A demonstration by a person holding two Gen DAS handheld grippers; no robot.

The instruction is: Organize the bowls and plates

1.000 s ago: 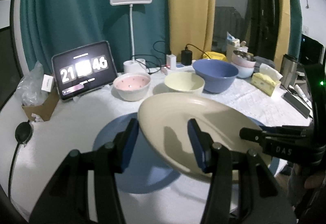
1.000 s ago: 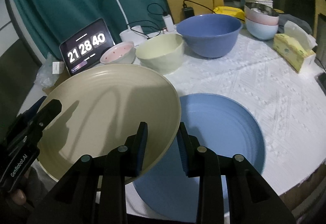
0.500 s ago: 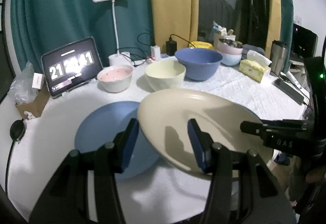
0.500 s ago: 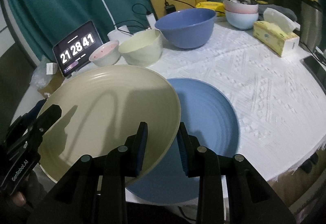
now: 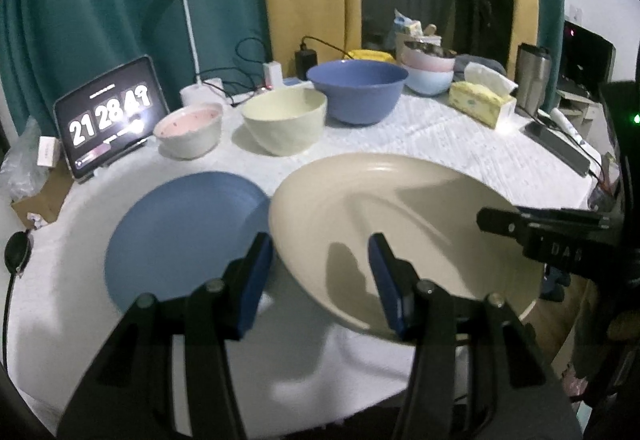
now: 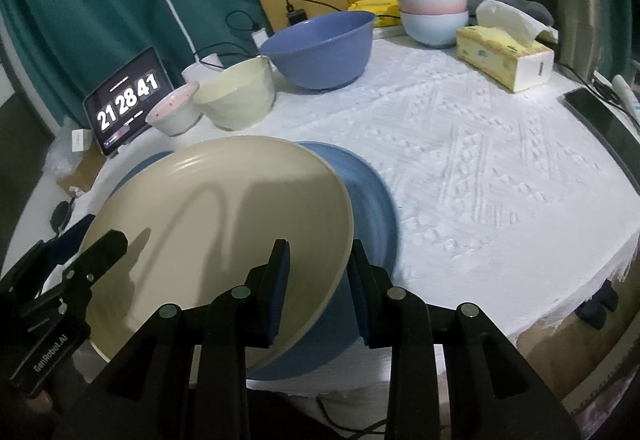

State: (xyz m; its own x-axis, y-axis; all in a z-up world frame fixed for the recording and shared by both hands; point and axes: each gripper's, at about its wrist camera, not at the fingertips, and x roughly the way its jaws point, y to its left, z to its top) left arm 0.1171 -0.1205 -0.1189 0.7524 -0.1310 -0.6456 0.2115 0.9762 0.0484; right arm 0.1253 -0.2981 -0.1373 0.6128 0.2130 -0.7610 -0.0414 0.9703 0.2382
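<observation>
Right gripper (image 6: 318, 276) clamping cream plate (image 6: 224, 224) rim, above blue plate (image 6: 368, 195)

The right gripper (image 6: 318, 276) has its two blue-padded fingers pressed against either face of the cream plate's (image 6: 224, 224) rim, holding it tilted. The left gripper (image 5: 320, 272) has its jaws spread wide (one finger above that plate, one just outside its edge), gripping nothing.

right gripper (image 6: 318, 282) pinching cream plate (image 6: 224, 232) — over blue plate (image 6: 368, 199)
</observation>
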